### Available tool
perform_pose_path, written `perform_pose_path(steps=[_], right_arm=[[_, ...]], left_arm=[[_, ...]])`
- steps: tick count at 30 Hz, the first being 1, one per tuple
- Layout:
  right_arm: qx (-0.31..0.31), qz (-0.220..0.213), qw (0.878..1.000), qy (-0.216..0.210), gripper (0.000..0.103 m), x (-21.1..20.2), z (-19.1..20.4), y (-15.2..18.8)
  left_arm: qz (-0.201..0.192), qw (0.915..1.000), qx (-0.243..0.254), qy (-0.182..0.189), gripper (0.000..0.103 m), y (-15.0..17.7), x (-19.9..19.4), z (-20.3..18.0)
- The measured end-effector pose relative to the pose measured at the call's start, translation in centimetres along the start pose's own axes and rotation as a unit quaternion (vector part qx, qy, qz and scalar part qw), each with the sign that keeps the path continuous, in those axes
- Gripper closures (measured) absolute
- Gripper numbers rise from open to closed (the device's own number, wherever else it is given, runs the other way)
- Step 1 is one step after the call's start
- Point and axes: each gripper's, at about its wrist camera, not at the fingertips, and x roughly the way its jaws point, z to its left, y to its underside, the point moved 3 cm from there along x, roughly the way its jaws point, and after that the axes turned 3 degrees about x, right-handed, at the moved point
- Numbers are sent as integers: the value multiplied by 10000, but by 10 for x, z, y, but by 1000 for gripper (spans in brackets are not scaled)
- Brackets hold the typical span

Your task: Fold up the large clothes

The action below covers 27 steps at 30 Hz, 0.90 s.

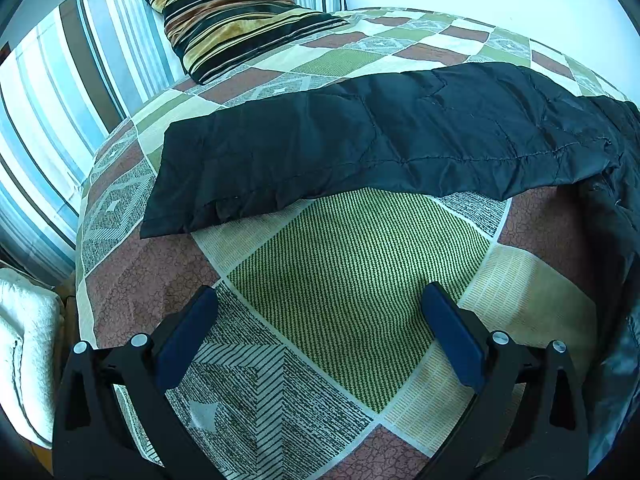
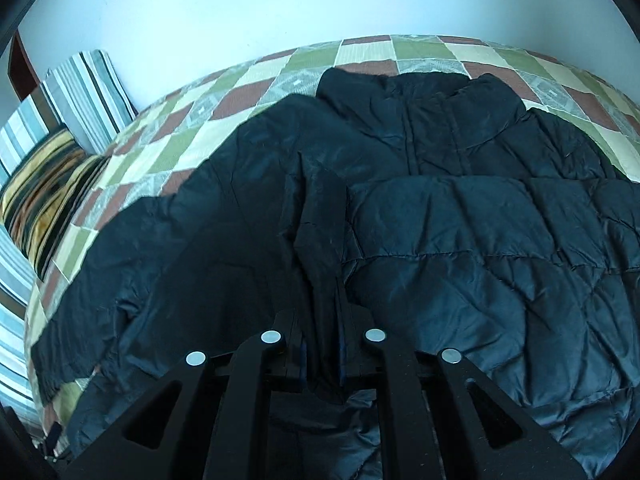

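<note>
Right gripper [image 2: 322,344] clamped on a jacket [image 2: 460,240] fold; sleeve [image 1: 320,152] runs crosswise just ahead of the released left gripper [image 1: 320,336], the nearer one.

- The jacket [image 2: 460,240] is black, quilted with stitched lines that cross in diamond shapes; its sheen reads bluish in the right wrist view.
- The bedspread [image 1: 360,280] is a patchwork of diamonds: green with fine dark stripes, reddish-brown with a cracked pattern, cream with small dashes, and grey-and-white with black chevron lines.
- The pillow [image 1: 236,20] has bands of black, gold, brown and cream.
- The striped cushion [image 2: 90,92] carries blue, white, grey and dark brown stripes.
- The wall [image 2: 280,8] is plain pale white-blue.
- The left tool [image 1: 320,336] has a black frame, dark blue pads and silver pins.
- The right tool [image 2: 322,344] is black with silver pins.
- A white textured fabric [image 1: 24,340] shows at the left edge.
</note>
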Motion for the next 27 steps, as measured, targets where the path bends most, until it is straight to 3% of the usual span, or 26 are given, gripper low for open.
perform_pose_path(steps=[1,4,5,8,10,12,14,16,20,22,27], right_arm=[[-3,-15,10000,-25,83,-2,1,0],[-20,-40,9995,-313,54,-21,4,2],[-9,-104,9993,-372,52,-30,3,3],[46,-350,9980,-518,52,-66,-14,2],[156,-632,9973,-332,52,-93,-42,-3],[230,-824,9963,104,55,-110,-73,-10],[411,-945,9909,866,68,-121,-122,-19],[824,-806,9791,1676,69,-124,-179,-22],[1268,-161,9703,2055,69,-102,-245,-5],[1239,128,9698,2097,69,-81,-260,7],[894,-117,9680,2341,62,-74,-256,10]], left_arm=[[0,10000,1,-2,2,0,0,0],[-1,10000,-3,4,2,0,0,0],[0,10000,-5,8,2,0,0,0],[-3,10000,0,1,2,0,1,0],[-4,10000,0,1,2,0,0,0],[-5,10000,-2,3,2,0,0,0],[-4,10000,-3,5,2,0,1,0],[-4,10000,-3,5,2,0,1,0],[-8,10000,15,-19,2,0,1,0],[-12,10000,29,-43,2,0,1,-1],[-16,10000,47,-69,2,0,0,-2]])
